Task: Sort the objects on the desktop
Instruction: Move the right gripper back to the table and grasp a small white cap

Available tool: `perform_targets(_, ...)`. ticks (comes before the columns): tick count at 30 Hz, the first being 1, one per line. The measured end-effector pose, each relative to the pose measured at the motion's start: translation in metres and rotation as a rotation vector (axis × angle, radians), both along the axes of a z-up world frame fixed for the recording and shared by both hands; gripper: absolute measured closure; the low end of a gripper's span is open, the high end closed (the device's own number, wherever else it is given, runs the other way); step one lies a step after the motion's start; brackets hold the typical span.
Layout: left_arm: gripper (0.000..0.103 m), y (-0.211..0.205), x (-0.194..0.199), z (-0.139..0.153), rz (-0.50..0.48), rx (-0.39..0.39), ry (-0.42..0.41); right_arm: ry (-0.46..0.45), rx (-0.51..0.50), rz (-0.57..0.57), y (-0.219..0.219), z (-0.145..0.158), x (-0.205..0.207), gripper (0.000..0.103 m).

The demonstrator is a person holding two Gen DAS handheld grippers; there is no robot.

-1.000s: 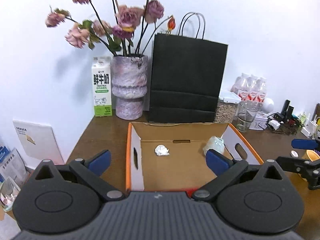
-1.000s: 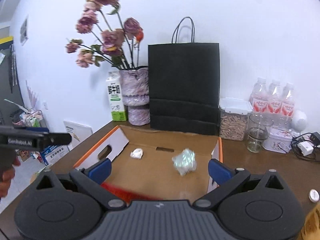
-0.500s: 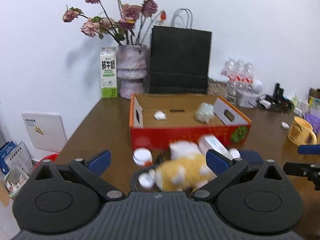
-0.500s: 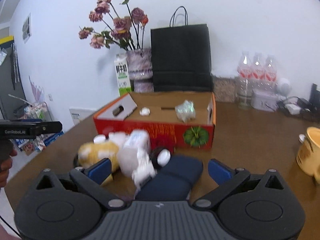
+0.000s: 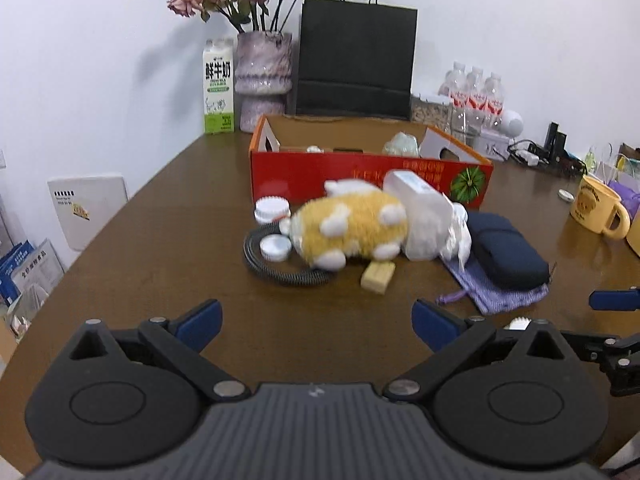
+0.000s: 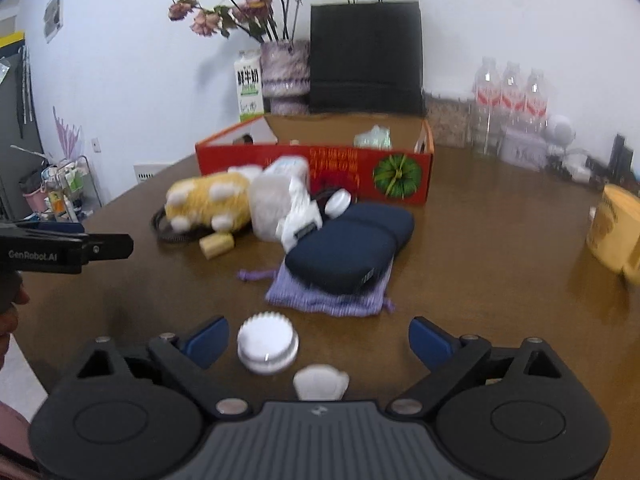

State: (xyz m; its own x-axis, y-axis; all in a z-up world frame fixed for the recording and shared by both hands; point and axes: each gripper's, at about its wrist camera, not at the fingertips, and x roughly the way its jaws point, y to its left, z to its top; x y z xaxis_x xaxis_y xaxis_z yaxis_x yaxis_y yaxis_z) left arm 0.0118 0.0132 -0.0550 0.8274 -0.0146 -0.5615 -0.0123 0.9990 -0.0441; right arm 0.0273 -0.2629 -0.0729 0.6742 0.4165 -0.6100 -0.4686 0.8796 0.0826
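1. A cluster of loose objects lies on the brown table (image 5: 168,216), just in front of the red cardboard box (image 5: 360,176), which stands toward the table's far edge.
2. Cluster contents: a yellow-and-white plush toy (image 5: 352,228) lies on its side. A white packet (image 5: 420,216) leans against it. A navy pouch (image 6: 352,244) rests on a purple drawstring bag (image 6: 324,300).
3. A coiled black spring (image 5: 276,268) lies partly under the plush toy. A small tan block (image 5: 378,276) sits just beside the spring. Two white ribbed caps (image 5: 272,208) stand near the box's front wall.
4. The box is open at the top. Inside are a small white crumpled item (image 5: 314,149) and a pale green wrapped item (image 5: 402,145).
5. The left gripper (image 5: 316,320) is wide open with nothing between its fingers. It hangs over bare table on the near side of the cluster.
6. The right gripper (image 6: 318,340) has its jaws closing from near full width. A white ribbed cap (image 6: 267,344) lies between them close to the left finger. The pads do not touch it. A second small white piece (image 6: 320,386) lies just behind it.
7. A yellow mug (image 5: 598,212) stands toward the table's right edge.
8. Along the table's far edge stand a milk carton (image 5: 218,88), a vase of dried roses (image 5: 262,76), a black paper bag (image 5: 356,60) and water bottles (image 5: 476,92).
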Motion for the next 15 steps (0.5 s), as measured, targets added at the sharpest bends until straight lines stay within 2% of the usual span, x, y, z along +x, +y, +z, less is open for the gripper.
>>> perform_targets(8, 0.000, -0.015, -0.012, -0.013, -0.049, 0.005, 0.016, -0.004, -0.021, -0.033, -0.005, -0.012, -0.015, 0.023)
perform_targets(14, 0.000, -0.027, -0.017, -0.022, -0.061, 0.001, 0.021, -0.015, -0.042, -0.021, -0.008, -0.022, -0.019, 0.046)
perform_targets(15, 0.000, -0.030, -0.017, -0.022, -0.065, 0.003, 0.022, -0.025, -0.047, -0.012, -0.008, -0.023, -0.020, 0.054)
